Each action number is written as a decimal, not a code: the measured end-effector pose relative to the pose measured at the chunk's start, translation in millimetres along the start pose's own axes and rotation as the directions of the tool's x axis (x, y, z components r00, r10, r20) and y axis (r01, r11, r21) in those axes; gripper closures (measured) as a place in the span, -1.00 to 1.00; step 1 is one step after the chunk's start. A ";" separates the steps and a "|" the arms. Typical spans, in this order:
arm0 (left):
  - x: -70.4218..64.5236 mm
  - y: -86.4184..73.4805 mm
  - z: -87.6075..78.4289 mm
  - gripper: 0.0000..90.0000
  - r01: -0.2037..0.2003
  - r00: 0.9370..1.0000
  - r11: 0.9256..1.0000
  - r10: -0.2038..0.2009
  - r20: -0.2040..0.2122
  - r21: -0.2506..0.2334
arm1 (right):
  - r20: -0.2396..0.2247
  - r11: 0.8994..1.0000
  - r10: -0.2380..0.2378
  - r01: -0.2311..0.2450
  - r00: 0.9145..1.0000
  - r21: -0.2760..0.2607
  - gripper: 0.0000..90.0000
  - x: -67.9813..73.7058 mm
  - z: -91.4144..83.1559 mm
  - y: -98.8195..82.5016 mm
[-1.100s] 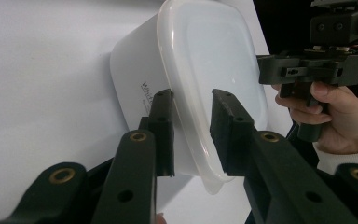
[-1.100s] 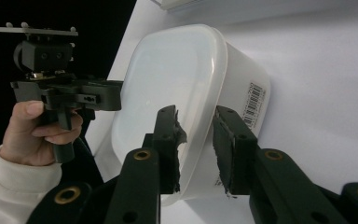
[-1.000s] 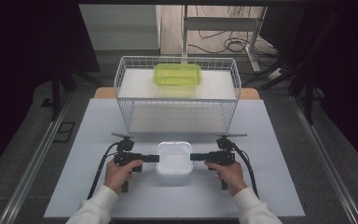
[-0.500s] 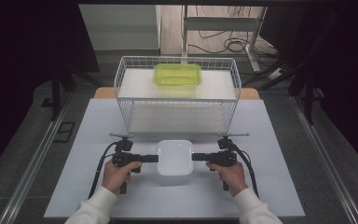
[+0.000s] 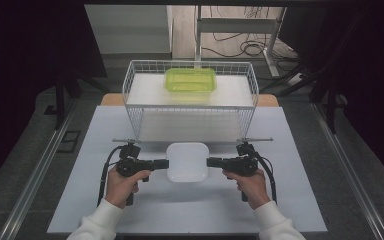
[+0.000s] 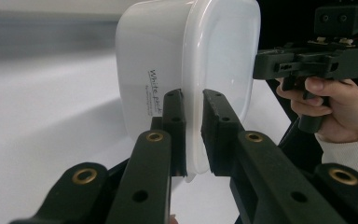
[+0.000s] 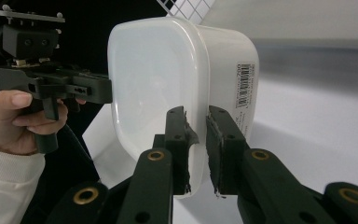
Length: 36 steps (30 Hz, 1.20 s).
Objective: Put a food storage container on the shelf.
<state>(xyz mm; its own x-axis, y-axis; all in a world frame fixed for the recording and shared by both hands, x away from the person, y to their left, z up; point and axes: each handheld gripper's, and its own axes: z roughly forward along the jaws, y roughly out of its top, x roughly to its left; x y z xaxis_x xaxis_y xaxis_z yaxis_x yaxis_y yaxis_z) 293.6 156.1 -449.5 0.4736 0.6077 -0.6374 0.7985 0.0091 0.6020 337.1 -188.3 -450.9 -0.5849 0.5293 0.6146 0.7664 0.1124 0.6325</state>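
A white lidded plastic container (image 5: 187, 161) hangs above the table between my two grippers. My left gripper (image 5: 166, 163) pinches its left rim and my right gripper (image 5: 209, 162) its right rim. In the left gripper view the jaws of the left gripper (image 6: 193, 100) press on the lid's edge of the container (image 6: 154, 56); they have just been closing on it. In the right gripper view the right gripper (image 7: 196, 116) is shut on the opposite rim of the container (image 7: 154, 74), whose side carries a barcode label.
A white wire basket (image 5: 130, 85) stands across the back of the table, directly behind the container. A green lidded box (image 5: 190, 80) sits at its far side. The pale table mat (image 5: 95, 135) spreads out on both sides.
Both grippers have risen together with the white container between them, lifting it off the table. It now looks larger and sits a little nearer the basket in the high view.
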 end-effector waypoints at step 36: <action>-32.8 72.1 -42.0 0.78 -0.063 0.998 0.996 0.064 0.013 -0.070 | -0.012 0.991 -0.104 0.103 0.994 -0.088 0.73 46.7 -27.5 71.5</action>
<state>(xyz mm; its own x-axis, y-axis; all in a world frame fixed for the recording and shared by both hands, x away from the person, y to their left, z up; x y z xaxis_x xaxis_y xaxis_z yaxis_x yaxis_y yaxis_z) 320.0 170.1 -365.0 0.5283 0.5966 -0.6041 0.7395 0.0263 0.6726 357.2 -178.7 -364.0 -0.6649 0.5046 0.5507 0.6756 0.0919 0.7315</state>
